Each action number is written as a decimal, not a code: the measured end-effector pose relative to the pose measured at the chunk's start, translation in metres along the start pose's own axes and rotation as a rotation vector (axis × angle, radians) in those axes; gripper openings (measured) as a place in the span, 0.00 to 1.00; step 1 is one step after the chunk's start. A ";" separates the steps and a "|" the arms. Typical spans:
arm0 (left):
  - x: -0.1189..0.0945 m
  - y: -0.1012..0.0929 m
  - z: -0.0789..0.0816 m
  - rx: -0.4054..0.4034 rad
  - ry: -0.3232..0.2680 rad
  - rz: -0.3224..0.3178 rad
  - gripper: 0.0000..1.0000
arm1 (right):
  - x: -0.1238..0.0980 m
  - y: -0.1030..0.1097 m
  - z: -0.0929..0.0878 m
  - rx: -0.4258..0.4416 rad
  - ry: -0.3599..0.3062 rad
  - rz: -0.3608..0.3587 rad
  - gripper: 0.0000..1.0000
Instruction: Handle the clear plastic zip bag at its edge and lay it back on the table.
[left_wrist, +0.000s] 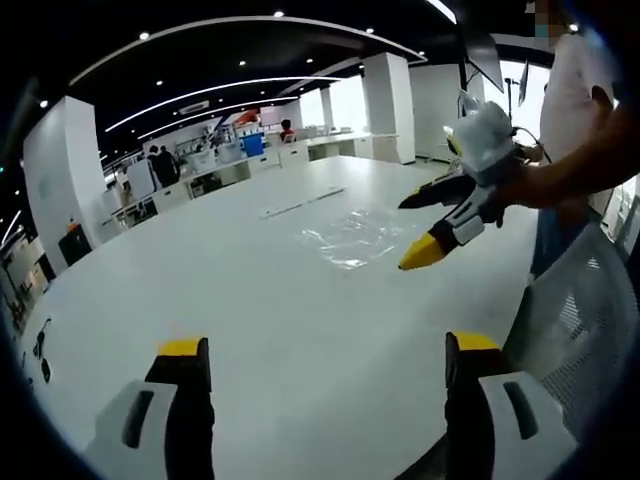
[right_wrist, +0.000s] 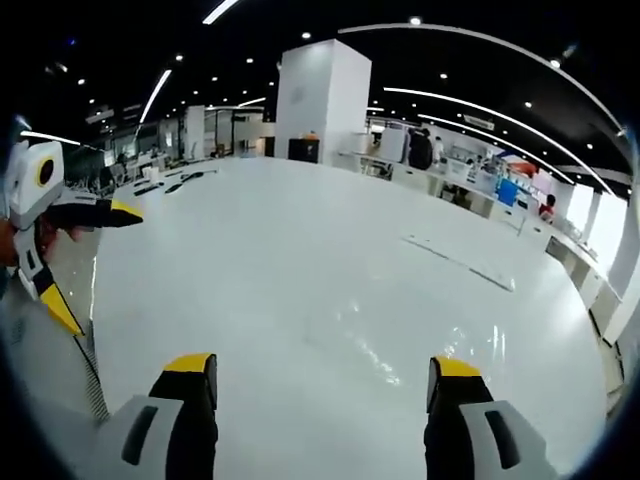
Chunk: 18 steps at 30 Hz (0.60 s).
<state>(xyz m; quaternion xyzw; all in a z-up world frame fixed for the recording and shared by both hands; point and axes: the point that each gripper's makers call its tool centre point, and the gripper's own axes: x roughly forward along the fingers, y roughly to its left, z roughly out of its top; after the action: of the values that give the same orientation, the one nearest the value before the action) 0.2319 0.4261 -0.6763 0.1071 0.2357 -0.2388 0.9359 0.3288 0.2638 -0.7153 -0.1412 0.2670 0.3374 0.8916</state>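
- We see the clear plastic zip bag (left_wrist: 352, 237) lying flat on the white worktop (left_wrist: 260, 300).
- Our right hand-held gripper (left_wrist: 428, 226) hangs just above the bag's near edge, jaws spread, holding nothing.
- Our left hand-held gripper (left_wrist: 328, 372) sits well short of the bag, jaws wide apart, empty.

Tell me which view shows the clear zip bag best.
The left gripper view: the clear zip bag lies flat on the white table, its crinkled outline plain, with the right gripper hovering at its right edge, jaws open. In the right gripper view it is only a faint sheen on the table between that gripper's jaws.
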 end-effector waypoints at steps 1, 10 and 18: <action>0.000 0.000 0.000 -0.001 0.000 0.000 0.96 | 0.001 -0.001 -0.001 0.006 0.004 0.000 0.86; -0.002 -0.002 0.001 0.003 0.000 -0.001 0.96 | 0.017 -0.004 -0.006 0.039 0.027 0.001 0.84; -0.003 -0.004 -0.002 -0.005 0.004 -0.002 0.96 | 0.022 0.000 -0.009 0.024 0.052 0.009 0.82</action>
<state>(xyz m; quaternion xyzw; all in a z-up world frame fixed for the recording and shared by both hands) 0.2269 0.4244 -0.6765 0.1049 0.2383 -0.2387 0.9355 0.3390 0.2712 -0.7356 -0.1378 0.2947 0.3346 0.8844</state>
